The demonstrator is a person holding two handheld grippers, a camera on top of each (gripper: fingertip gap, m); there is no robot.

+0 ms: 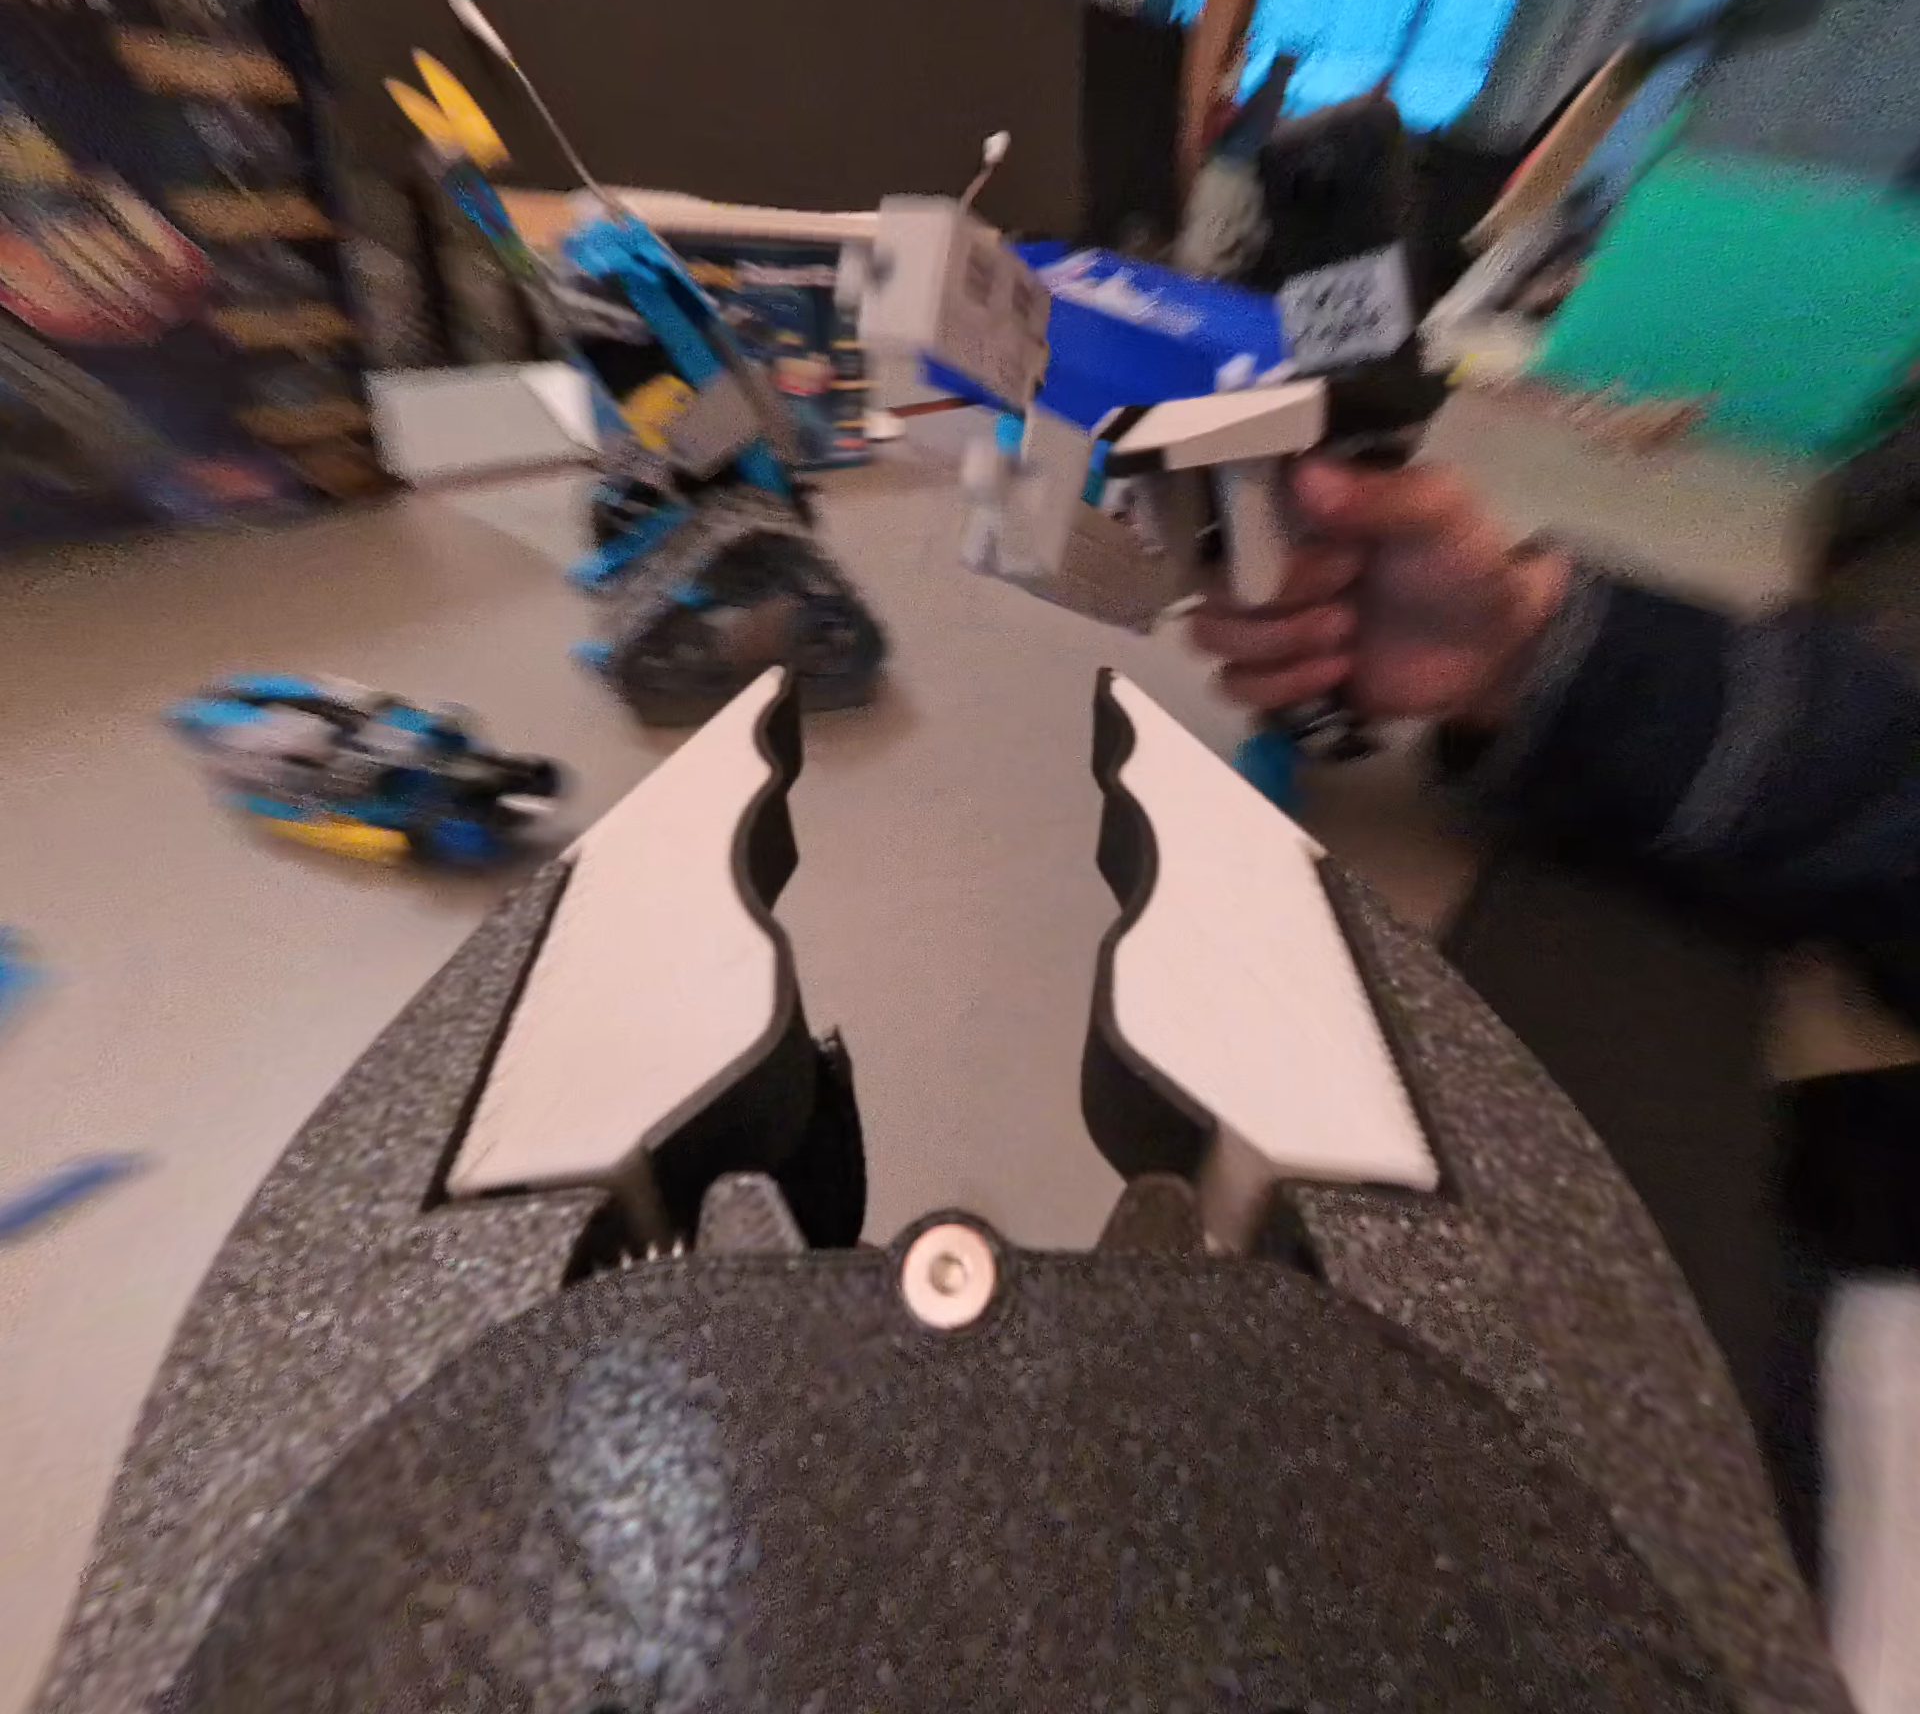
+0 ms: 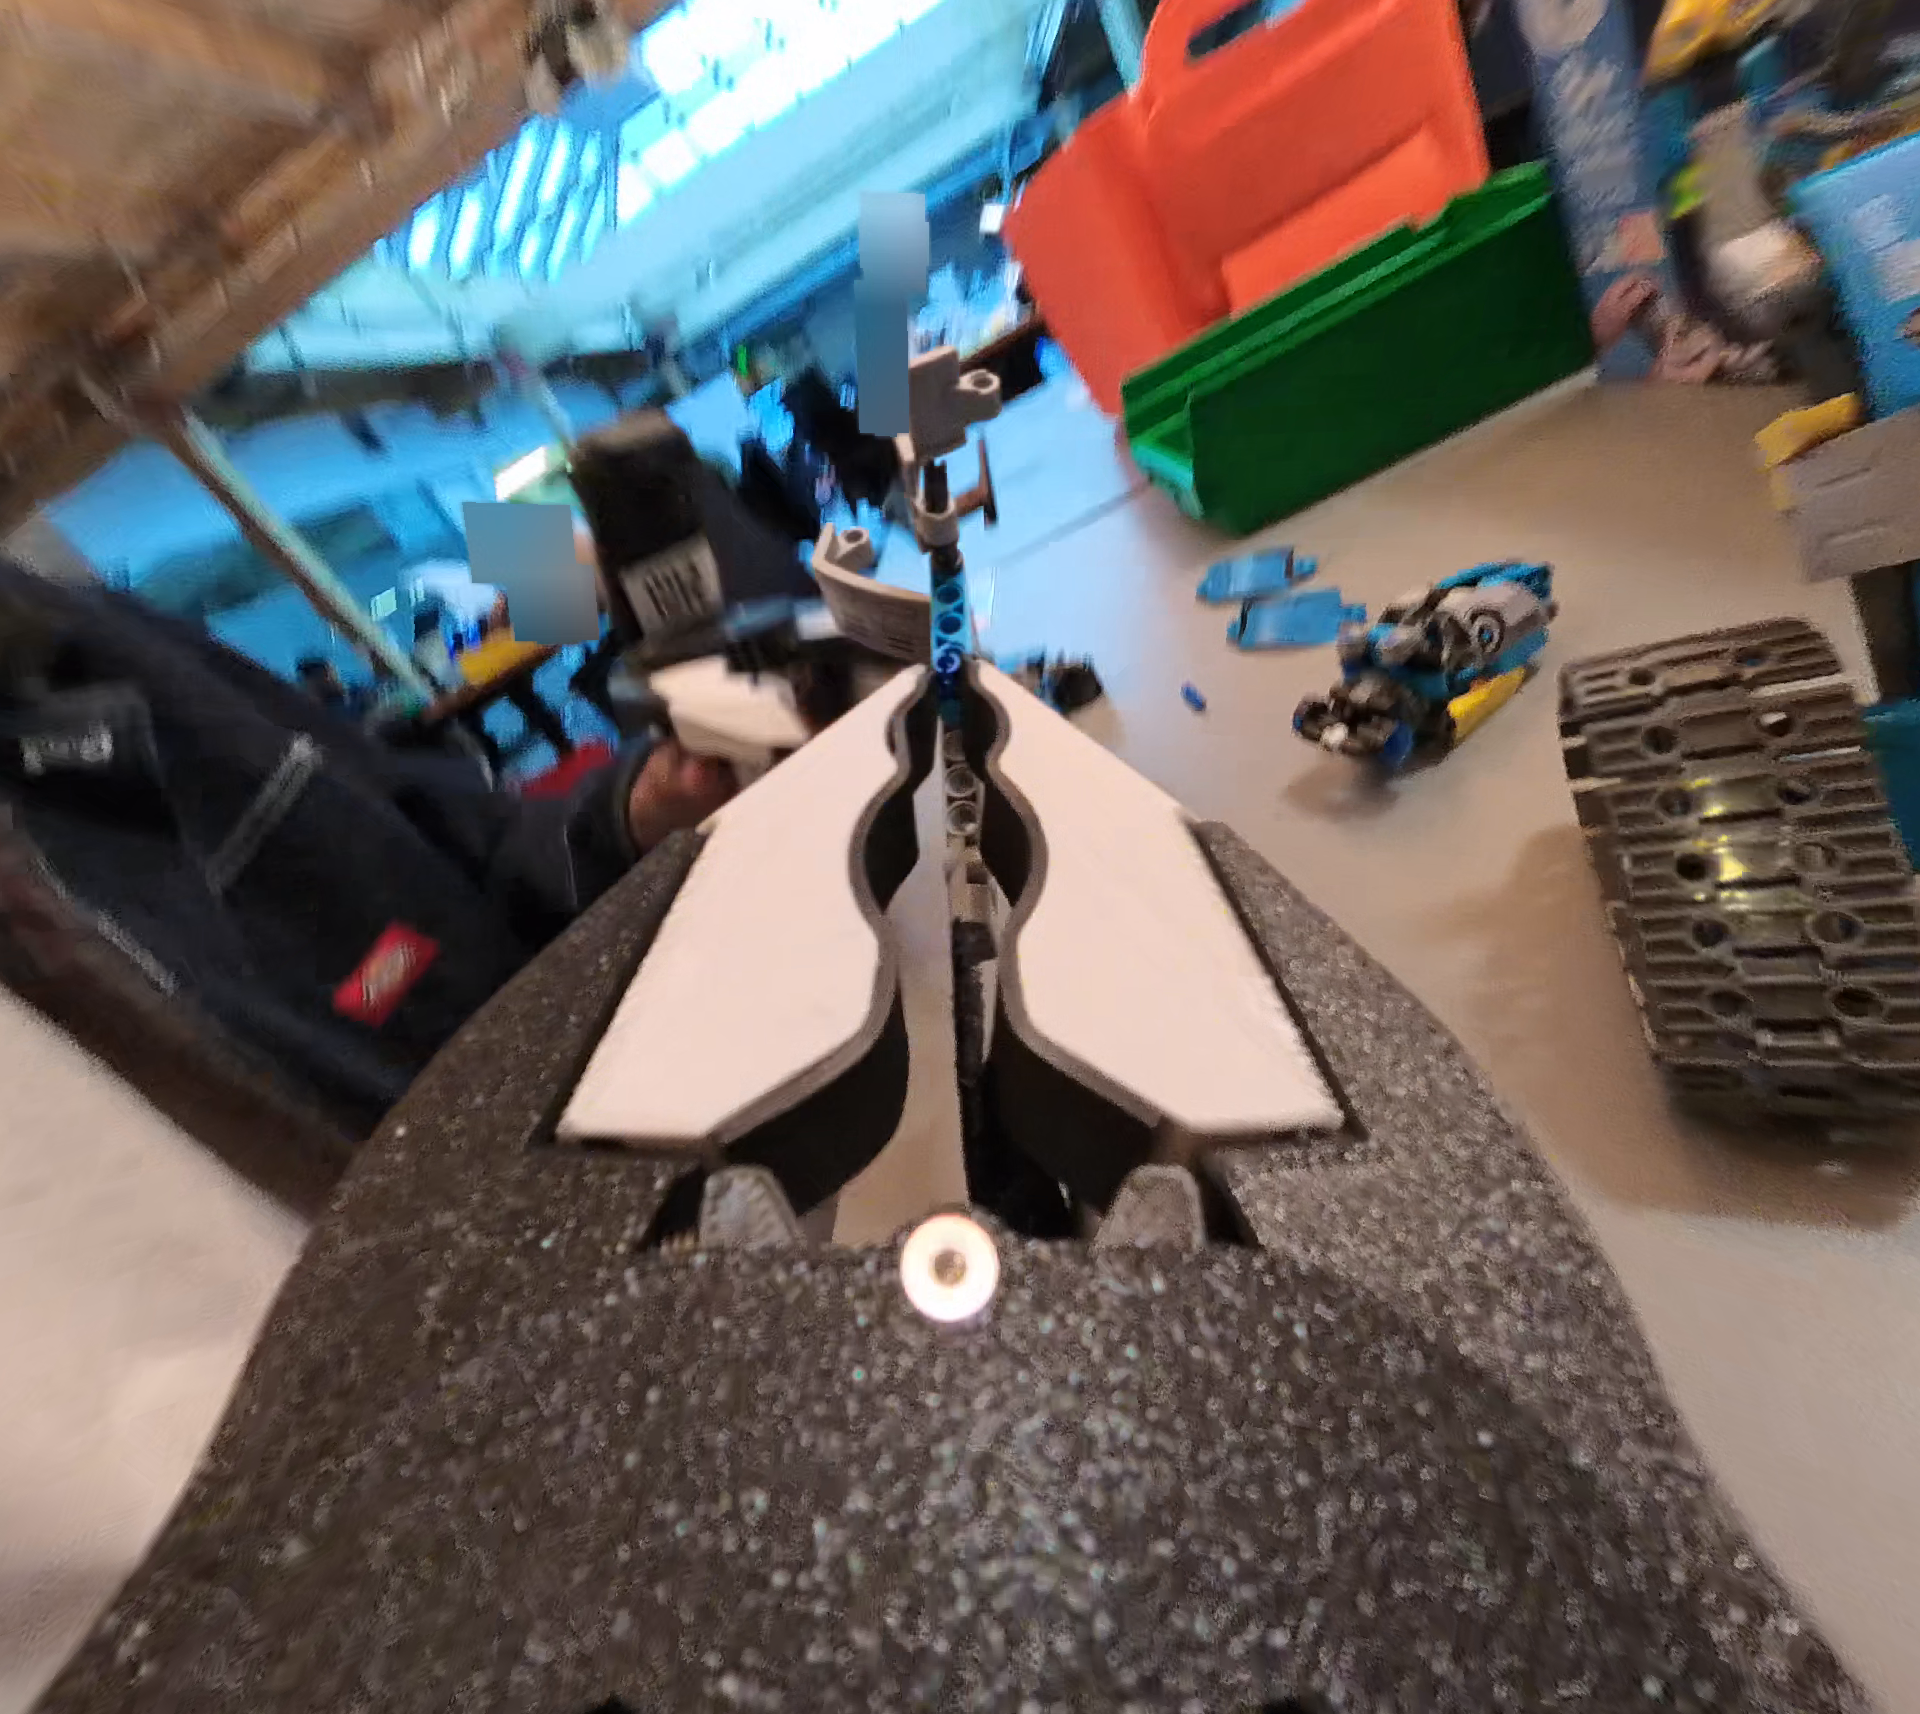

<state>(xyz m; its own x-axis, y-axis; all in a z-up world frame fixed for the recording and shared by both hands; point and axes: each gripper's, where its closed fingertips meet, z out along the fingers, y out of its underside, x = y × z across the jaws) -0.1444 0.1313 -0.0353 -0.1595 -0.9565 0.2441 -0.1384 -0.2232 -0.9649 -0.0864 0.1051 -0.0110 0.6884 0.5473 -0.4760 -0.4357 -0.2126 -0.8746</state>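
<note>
- Between the white fingers of the right gripper sits a thin toy-brick piece, blue and grey, standing up past the fingertips with a grey connector on its far end; the jaws are closed tight onto it with only its width between them.
- Over in the left wrist view, the left gripper hangs above the pale table with its jaws spread wide and nothing between them.
- Far right of those open fingers, a person's hand in a dark sleeve grips the handle of the other gripper, which carries the small blurred piece above the table.
- Just beyond the left fingertips stands a blue and grey tracked toy model, tall and leaning, on the table.
- Near left of it lies a smaller blue, black and yellow brick assembly, well apart from the fingers.
- Seen from the right wrist, that same small assembly lies to the right, with two loose blue panels just to its left and a grey rubber track nearer on the right edge.
- Farther back stand an orange carrier and a green tray leaning against it.
- Toy boxes line the far side of the table; everything distant is blurred.
</note>
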